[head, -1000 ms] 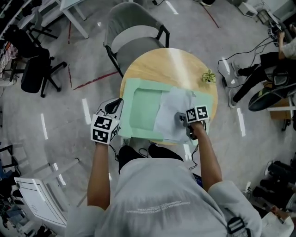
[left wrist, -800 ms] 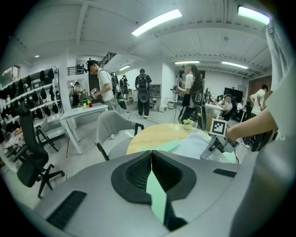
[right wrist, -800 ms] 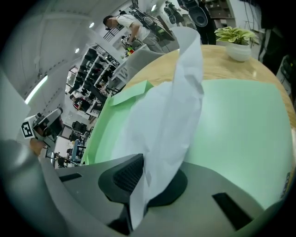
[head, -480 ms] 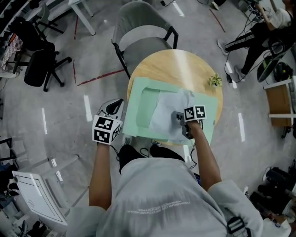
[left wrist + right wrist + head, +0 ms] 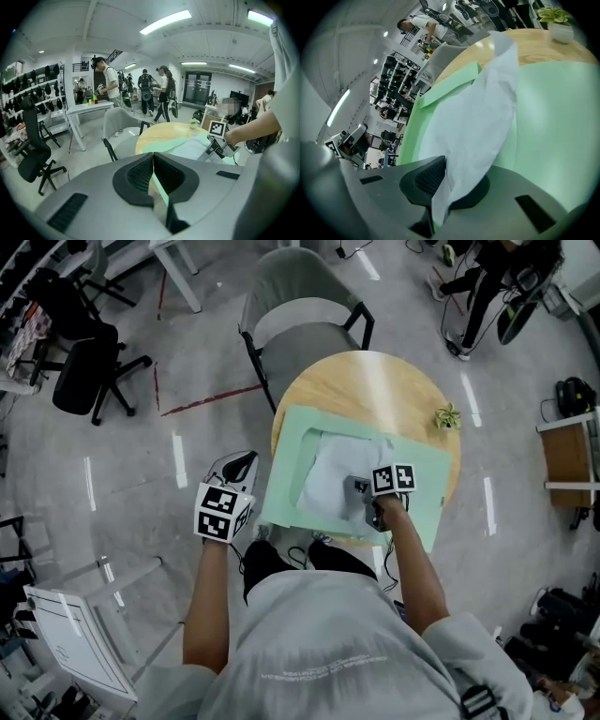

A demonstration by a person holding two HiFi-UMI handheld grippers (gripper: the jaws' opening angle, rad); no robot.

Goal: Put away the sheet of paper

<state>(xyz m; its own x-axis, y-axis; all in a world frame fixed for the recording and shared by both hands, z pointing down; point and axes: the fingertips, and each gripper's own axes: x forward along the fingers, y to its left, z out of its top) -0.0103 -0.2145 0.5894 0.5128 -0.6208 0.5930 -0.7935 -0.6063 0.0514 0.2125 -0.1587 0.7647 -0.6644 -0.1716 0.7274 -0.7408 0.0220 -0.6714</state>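
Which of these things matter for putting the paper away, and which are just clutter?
In the job: sheet of paper, pinched by right gripper; green folder; round table.
Lying about: small potted plant; grey chair; black office chair.

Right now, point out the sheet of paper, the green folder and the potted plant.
sheet of paper (image 5: 330,486), head view, middle of the sheet.
green folder (image 5: 286,470), head view, bare left part beside the paper.
potted plant (image 5: 447,416), head view, its leaves.
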